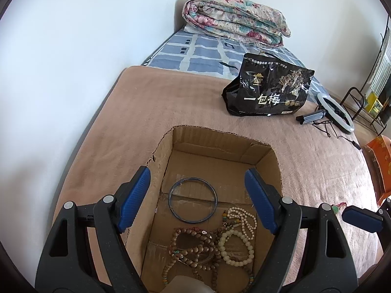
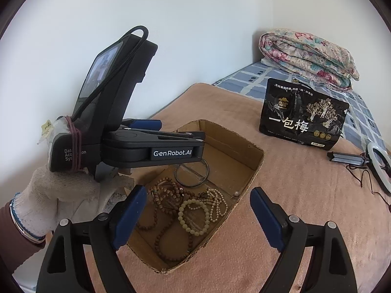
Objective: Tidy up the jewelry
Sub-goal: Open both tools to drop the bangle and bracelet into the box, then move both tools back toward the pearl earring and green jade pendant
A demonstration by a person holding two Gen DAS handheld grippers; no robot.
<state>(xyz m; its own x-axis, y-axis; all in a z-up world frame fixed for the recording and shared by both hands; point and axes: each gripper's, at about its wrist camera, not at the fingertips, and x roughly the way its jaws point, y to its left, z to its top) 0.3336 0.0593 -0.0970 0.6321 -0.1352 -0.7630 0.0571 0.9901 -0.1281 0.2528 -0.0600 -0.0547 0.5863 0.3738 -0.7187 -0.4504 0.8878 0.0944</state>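
An open cardboard box [image 1: 221,140] [image 2: 254,168] sits on a tan blanket. Inside lie a dark blue bangle [image 1: 193,200] [image 2: 192,173], brown wooden bead strands [image 1: 188,250] [image 2: 166,195], a pale green bead bracelet [image 1: 235,247] [image 2: 194,216] and a white pearl strand [image 1: 243,217] [image 2: 217,204]. My left gripper [image 1: 198,195] is open and empty, hovering over the box; the right wrist view shows it [image 2: 171,134] from the side above the box's left wall. My right gripper [image 2: 196,214] is open and empty above the box's near side; one fingertip [image 1: 361,218] shows in the left wrist view.
A black snack bag [image 1: 268,88] [image 2: 303,113] stands behind the box. A ring light on a small tripod [image 1: 334,112] [image 2: 376,168] lies at right. A folded floral quilt [image 1: 234,20] [image 2: 310,56] rests on the blue checked sheet. An orange object [image 1: 380,163] sits at the right edge. A wall runs along the left.
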